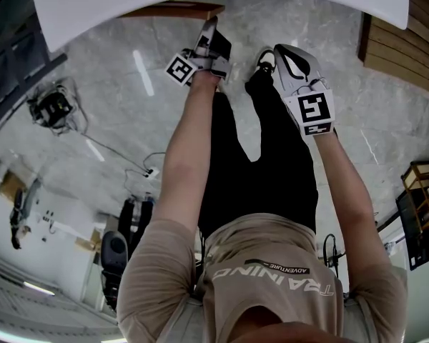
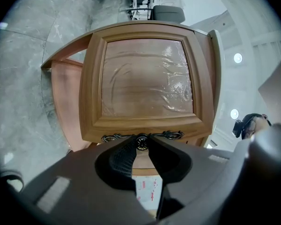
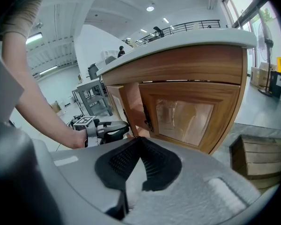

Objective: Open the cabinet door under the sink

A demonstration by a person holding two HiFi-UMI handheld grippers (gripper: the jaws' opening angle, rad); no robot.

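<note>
The wooden cabinet door (image 2: 147, 78) fills the left gripper view; clear film covers its panel. An ornate dark metal handle (image 2: 141, 141) with a round knob runs along its near edge. My left gripper (image 2: 141, 145) is shut on that knob. The door stands swung out from the cabinet body (image 2: 65, 102). In the head view, the left gripper (image 1: 207, 52) reaches under the white sink counter (image 1: 222, 9). My right gripper (image 1: 300, 73) hangs beside it; its jaws (image 3: 139, 140) are shut on nothing. It looks at the left gripper (image 3: 105, 130) and the neighbouring door (image 3: 187, 116).
The white counter (image 3: 178, 41) overhangs the cabinet. A low wooden crate (image 3: 262, 158) lies on the marble floor to the right. Wooden slats (image 1: 400, 34) and a dark shelf unit (image 1: 422, 199) stand at the right. My legs (image 1: 257, 163) are between the arms.
</note>
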